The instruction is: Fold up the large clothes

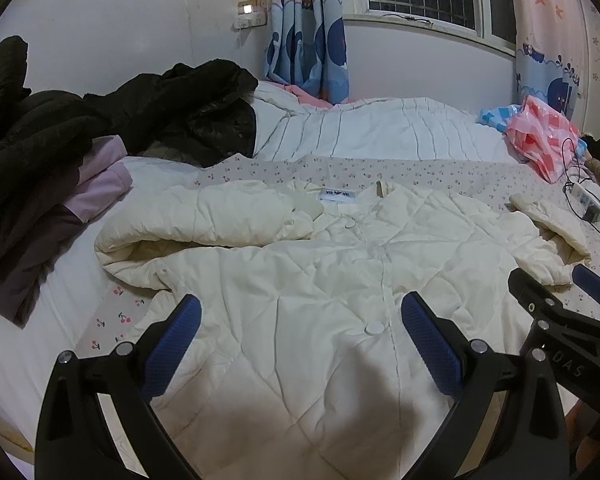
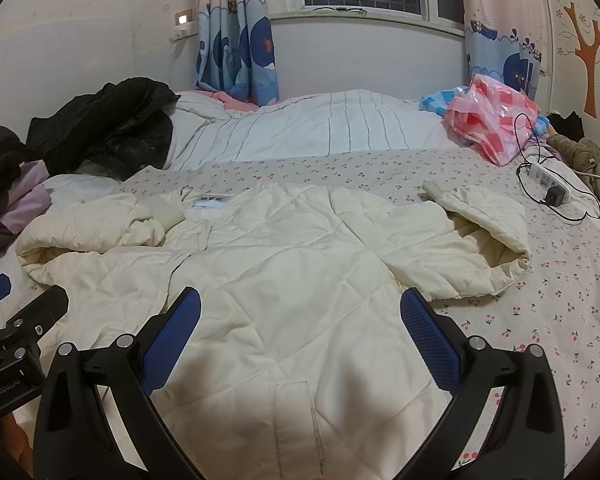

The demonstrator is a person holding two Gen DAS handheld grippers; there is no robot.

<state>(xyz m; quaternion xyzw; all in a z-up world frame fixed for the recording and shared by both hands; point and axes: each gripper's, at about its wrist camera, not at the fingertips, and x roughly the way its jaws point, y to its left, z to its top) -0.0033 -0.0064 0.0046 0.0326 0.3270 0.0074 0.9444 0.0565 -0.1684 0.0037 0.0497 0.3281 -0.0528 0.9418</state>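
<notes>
Cream quilted jacket is lying front-up across the middle of both frames, spread on a cherry-print bedsheet. Its collar label is facing upward toward the upper centre of the garment. One sleeve is lying folded inward over the chest at centre left of the left wrist view; the other sleeve is bending back on itself at centre right of the right wrist view, cuff pointing toward the collar.

Left gripper is hovering above the jacket's lower front at the bottom of its frame, blue-padded fingers spread wide, pinching nothing. Right gripper is hovering likewise over the jacket's lower panel, fingers spread apart, holding nothing. Each gripper is showing at the lower edge of the other's view.

Black coats are lying heaped at upper left, with lilac clothing below them. A pink checked plastic bag is sitting at upper right, near a white power strip with a black cable.
</notes>
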